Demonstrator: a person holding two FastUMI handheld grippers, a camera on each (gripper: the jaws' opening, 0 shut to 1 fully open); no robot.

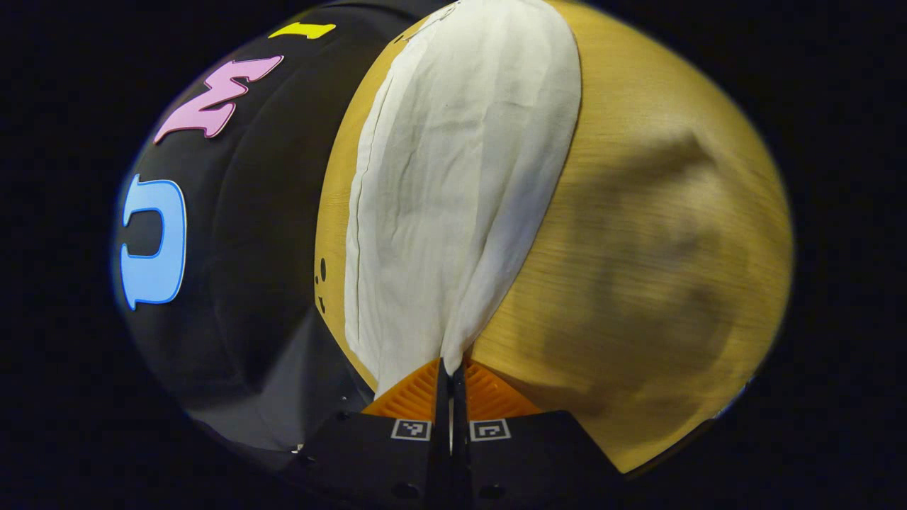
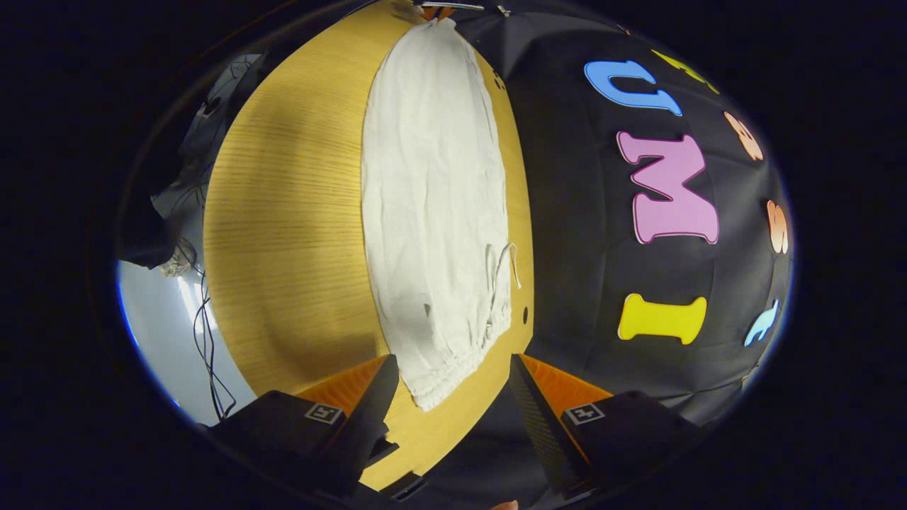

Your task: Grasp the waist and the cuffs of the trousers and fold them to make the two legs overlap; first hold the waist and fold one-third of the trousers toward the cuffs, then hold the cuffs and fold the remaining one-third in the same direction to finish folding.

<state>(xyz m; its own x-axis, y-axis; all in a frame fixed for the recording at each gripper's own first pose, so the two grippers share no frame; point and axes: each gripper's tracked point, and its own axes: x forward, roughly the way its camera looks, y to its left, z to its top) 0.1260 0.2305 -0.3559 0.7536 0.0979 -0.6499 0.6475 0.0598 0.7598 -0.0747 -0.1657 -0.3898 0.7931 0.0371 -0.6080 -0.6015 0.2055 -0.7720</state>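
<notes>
White trousers lie stretched along the far side of a wooden table, legs laid one on the other. My left gripper is shut on the cuff end, the cloth pinched and rising into its fingers. In the right gripper view the same trousers run away from me, with the gathered waist and its drawstring nearest. My right gripper stands open, its fingers on either side of the waist end and not touching it.
The table's far edge meets the black booth wall just beside the trousers. Bare wood spreads on the other side. Cables hang off the table's edge at the left of the right gripper view.
</notes>
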